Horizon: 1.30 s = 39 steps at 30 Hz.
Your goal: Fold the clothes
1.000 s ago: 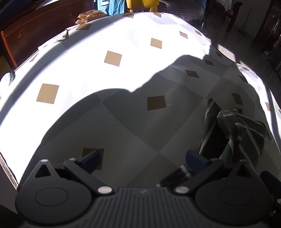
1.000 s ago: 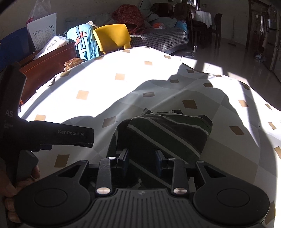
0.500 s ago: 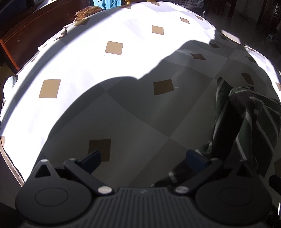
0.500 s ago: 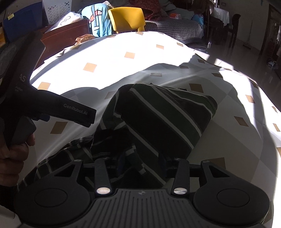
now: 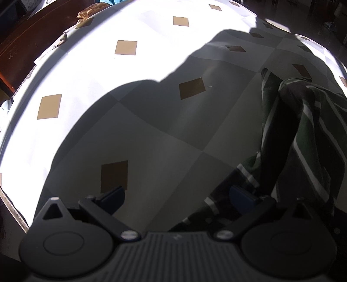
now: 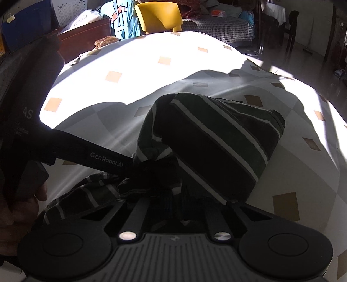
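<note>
A dark green shirt with white stripes point(image 6: 216, 134) lies bunched on a table under a white cloth with tan squares point(image 6: 138, 71). My right gripper point(image 6: 171, 201) sits low at the shirt's near edge, jaws closing tight on a gathered fold: it is shut on the fabric. In the left wrist view the shirt point(image 5: 303, 130) fills the right side. My left gripper point(image 5: 176, 195) stands wide open just over the tablecloth point(image 5: 130, 134). A striped hem lies against its right finger point(image 5: 240, 195), with nothing between the pads. The left tool's black body point(image 6: 97, 156) reaches into the folds, held by a hand point(image 6: 19, 214).
A brown bag point(image 6: 106, 41) lies at the table's far left edge. Beyond it stand a yellow chair point(image 6: 160, 17), a dark wooden cabinet point(image 6: 84, 36), a blue garment point(image 6: 123, 19) and a bed with a checked cover point(image 6: 216, 26). Sun lights the far half; the near half is shadowed.
The right jaws have gone from apart to shut on the shirt's near fold. Both grippers have sunk toward the table, and the left tool has come up against the cloth.
</note>
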Tool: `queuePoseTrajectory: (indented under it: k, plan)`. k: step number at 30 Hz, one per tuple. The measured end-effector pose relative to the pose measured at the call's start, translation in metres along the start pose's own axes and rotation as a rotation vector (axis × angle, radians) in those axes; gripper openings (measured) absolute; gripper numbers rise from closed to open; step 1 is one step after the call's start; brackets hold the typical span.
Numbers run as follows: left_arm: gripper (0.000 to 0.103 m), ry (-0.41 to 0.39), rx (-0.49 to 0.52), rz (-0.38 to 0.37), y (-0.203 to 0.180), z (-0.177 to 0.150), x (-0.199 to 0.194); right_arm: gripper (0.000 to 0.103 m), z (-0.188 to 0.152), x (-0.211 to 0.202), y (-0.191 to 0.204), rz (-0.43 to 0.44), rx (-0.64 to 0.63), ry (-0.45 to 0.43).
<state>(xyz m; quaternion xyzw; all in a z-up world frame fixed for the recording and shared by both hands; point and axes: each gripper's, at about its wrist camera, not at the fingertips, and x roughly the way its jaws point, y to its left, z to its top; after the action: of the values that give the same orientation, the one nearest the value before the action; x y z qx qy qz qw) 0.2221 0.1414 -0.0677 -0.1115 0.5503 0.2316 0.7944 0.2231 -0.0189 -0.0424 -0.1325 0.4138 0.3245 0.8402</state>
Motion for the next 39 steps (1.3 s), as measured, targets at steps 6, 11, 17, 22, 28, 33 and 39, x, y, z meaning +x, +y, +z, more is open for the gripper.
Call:
queuePoseTrajectory:
  k: [6,11,17,22,28,33,39]
  plan:
    - [0.103,0.008,-0.008,-0.137,-0.003,0.001,-0.008,0.006,0.006,-0.029,0.000,0.037,0.001,-0.079]
    - [0.103,-0.010,-0.005,-0.234,-0.006,0.001,-0.023,0.006,0.009,-0.054,0.004,0.026,-0.026,-0.132]
    - [0.103,0.039,-0.019,-0.275,0.006,0.001,-0.028,0.006,0.006,-0.057,0.016,0.038,-0.084,-0.142]
    - [0.103,0.103,-0.072,-0.271,0.024,0.001,-0.018,0.006,0.004,-0.047,0.030,0.042,-0.148,-0.131]
    - [0.103,0.056,-0.148,-0.238,0.047,0.006,-0.027,0.007,0.001,-0.029,0.039,0.040,-0.180,-0.115]
    - [0.103,-0.019,-0.155,-0.244,0.048,0.014,-0.038,0.009,-0.005,-0.011,0.050,0.049,-0.214,-0.090]
    - [0.103,-0.036,-0.147,-0.247,0.036,0.020,-0.029,0.012,-0.012,0.014,0.058,0.053,-0.226,-0.046]
